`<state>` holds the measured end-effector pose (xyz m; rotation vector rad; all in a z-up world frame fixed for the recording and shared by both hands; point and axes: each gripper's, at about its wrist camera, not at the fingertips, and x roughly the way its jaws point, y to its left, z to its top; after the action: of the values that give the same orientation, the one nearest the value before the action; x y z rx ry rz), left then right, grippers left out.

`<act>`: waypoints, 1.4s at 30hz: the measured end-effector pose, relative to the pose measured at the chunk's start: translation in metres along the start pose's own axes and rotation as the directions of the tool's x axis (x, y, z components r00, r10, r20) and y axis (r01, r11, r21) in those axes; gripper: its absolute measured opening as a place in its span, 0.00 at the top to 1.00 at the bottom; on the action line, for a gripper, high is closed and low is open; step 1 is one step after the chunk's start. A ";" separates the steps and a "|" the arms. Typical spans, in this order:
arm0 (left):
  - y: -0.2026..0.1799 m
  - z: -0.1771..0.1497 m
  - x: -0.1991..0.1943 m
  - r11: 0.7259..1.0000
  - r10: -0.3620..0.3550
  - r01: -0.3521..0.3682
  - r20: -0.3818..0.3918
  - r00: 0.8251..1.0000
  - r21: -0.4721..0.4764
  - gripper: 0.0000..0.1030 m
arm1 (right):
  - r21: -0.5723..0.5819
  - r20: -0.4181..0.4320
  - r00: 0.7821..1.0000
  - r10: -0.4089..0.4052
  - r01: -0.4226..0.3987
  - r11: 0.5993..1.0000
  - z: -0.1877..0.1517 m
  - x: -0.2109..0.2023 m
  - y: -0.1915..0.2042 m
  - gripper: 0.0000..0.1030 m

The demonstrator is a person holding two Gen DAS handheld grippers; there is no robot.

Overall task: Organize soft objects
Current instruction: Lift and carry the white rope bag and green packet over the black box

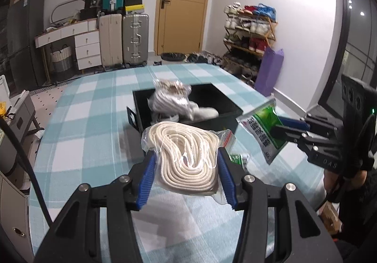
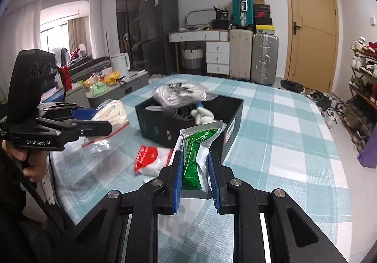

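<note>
A: Left wrist view, position?

B: Mounted behind the left tongs (image 1: 187,157), looking forward along them, low over the checked surface (image 1: 94,107). Faces the door (image 1: 182,4) at upper centre. The black box (image 1: 188,107) sits close, mid-frame.

A: Right wrist view?

B: Behind the right tongs (image 2: 195,157), also low over the surface (image 2: 282,121). Door (image 2: 308,27) at upper right, so it is angled further left.

A: Shared ground?

B: Black box (image 2: 188,121), the surface, the door, silver suitcase (image 1: 135,39) (image 2: 264,58). Each view catches the other tongs: right tongs (image 1: 280,126) at right edge, left tongs (image 2: 103,119) at left edge.
</note>
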<state>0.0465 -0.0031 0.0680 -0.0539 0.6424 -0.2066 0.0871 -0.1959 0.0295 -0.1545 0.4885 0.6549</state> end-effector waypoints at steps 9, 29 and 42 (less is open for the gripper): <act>0.014 0.028 0.007 0.999 0.022 -0.021 0.044 0.999 -0.027 0.52 | 0.022 0.048 0.998 -0.032 0.031 0.999 0.018 0.002 -0.003 0.80; 0.058 0.058 0.051 0.974 0.136 -0.124 0.053 0.989 -0.190 0.52 | 0.090 0.050 0.996 -0.075 0.070 0.993 0.051 0.038 -0.018 0.80; 0.059 0.063 0.092 0.974 0.146 -0.145 -0.005 0.989 -0.176 0.52 | 0.117 0.018 0.995 -0.097 0.094 0.989 0.061 0.070 -0.023 0.80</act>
<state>0.1662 0.0342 0.0573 -0.1770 0.6525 -0.0073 0.1730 -0.1581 0.0491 -0.0602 0.4922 0.5325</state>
